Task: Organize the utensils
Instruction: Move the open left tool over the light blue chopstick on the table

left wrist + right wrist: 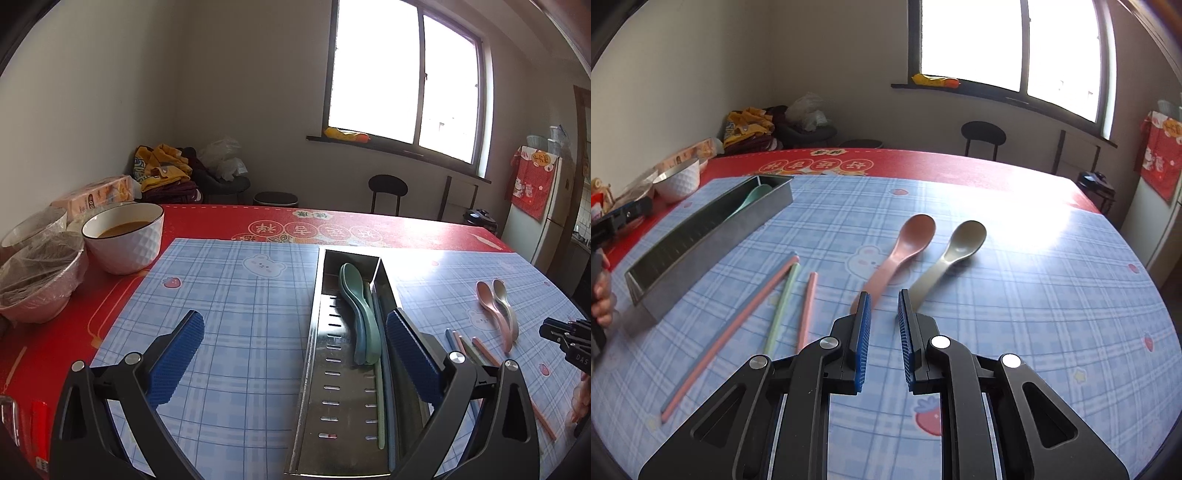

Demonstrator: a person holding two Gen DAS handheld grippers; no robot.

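The right gripper (883, 306) has its fingers (863, 332) drawn close, a narrow gap between the blue pads and nothing in it; it hangs just short of the handles of a pink spoon (905, 247) and a grey spoon (955, 251) lying side by side on the counter (1034, 295). Left of them lie loose chopsticks (738, 325), pink and green, with perhaps a blue one half hidden behind. The left gripper (295, 332) is spread wide and empty, straddling one wall of the metal utensil tray (332, 369). Inside the tray lie a green spoon (360, 314) and long chopsticks. A white bowl (123, 240) stands at the far left.
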